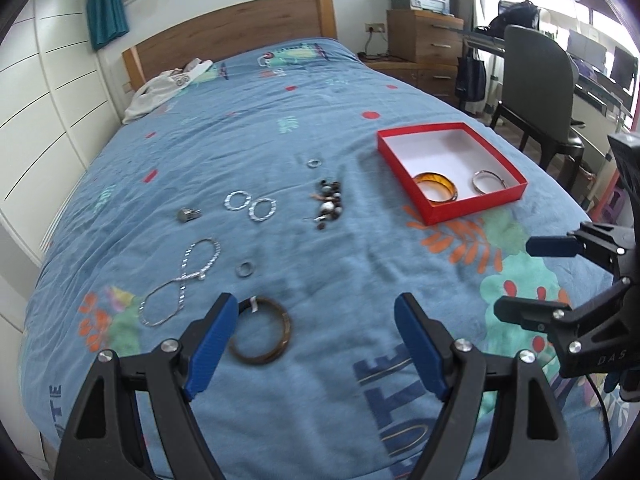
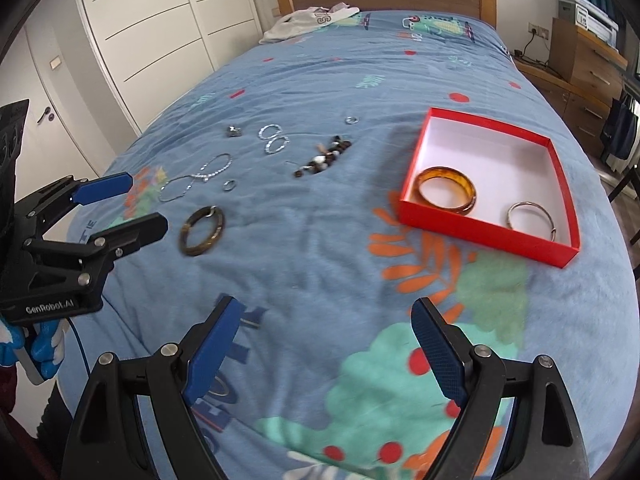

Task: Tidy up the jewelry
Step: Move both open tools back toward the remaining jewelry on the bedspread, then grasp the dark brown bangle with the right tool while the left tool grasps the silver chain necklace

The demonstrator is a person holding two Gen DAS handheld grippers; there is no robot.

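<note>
Jewelry lies on the blue bedspread. A red box (image 1: 472, 216) (image 2: 480, 236) holds an amber bangle (image 1: 436, 187) (image 2: 447, 190) and a silver bangle (image 1: 488, 181) (image 2: 530, 216). A brown bangle (image 1: 262, 330) (image 2: 203, 231) lies just ahead of my open, empty left gripper (image 1: 316, 340), near its left finger. A silver chain (image 1: 180, 280) (image 2: 196, 178), a small ring (image 1: 245, 269) (image 2: 229, 185), two silver hoops (image 1: 250, 205) (image 2: 274, 138), a bead string (image 1: 328, 204) (image 2: 324, 158) and a charm (image 1: 188, 214) (image 2: 234, 131) lie beyond. My right gripper (image 2: 328, 340) is open and empty above the bedspread.
A small silver ring (image 1: 315, 163) (image 2: 351, 120) lies far back. White clothing (image 1: 160, 88) (image 2: 308, 20) lies by the wooden headboard. A wardrobe stands left of the bed; a chair (image 1: 536, 92) and drawers (image 1: 424, 36) stand to the right.
</note>
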